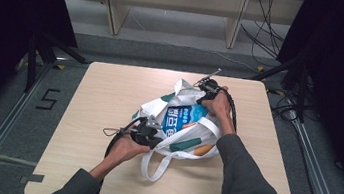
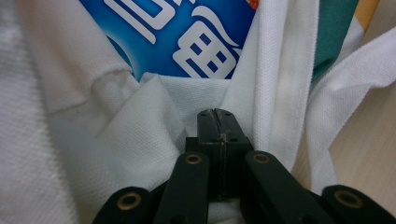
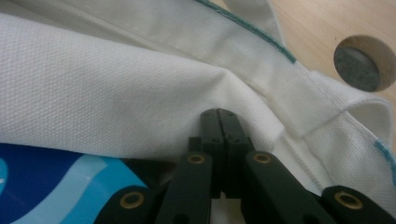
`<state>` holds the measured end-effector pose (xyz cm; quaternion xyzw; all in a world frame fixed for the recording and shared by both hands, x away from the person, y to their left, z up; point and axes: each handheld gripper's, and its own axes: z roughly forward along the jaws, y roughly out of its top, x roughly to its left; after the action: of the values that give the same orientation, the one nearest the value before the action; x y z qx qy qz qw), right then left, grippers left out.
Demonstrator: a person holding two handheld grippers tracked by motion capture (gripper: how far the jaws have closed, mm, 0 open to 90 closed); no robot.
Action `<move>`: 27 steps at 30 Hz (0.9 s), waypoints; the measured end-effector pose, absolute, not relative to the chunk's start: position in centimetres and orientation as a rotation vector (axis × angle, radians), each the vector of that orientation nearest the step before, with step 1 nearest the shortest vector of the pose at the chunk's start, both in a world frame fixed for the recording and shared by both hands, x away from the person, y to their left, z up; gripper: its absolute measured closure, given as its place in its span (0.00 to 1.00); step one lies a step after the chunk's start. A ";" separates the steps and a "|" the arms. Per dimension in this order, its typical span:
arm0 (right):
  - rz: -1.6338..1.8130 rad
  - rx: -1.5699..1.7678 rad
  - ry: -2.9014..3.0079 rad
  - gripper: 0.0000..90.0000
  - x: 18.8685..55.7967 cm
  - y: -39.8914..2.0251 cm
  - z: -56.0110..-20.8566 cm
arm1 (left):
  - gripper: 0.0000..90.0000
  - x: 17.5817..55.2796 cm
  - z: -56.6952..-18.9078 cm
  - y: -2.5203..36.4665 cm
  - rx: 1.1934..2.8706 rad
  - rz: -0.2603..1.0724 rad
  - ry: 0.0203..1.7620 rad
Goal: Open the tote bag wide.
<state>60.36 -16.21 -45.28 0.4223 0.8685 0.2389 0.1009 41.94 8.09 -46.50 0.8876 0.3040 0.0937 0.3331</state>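
Left hand-held gripper (image 1: 151, 135) clamping white bag (image 1: 184, 124) near edge, right hand-held gripper (image 1: 204, 95) clamping far rim

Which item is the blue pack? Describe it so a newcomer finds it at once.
Start at the light wooden table and find the white cloth bag near its middle, pinched by the left gripper and right gripper. Inside the bag's open mouth lies the blue pack. It is the one glossy bright-blue surface with large white lettering; everything around it is white fabric with green and orange patches.

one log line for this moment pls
left gripper: shut on bag rim | right gripper: shut on bag rim | white tote bag: blue packet inside
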 end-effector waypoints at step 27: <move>0.901 0.888 2.742 1.00 44.3 -25.2 -45.0 | 0.99 57.0 -43.7 6.9 2.158 0.296 1.192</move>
<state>44.35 -25.17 -45.00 0.2936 0.9063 0.2977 0.0611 57.04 6.86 -43.72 0.8224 0.4543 0.1129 0.3234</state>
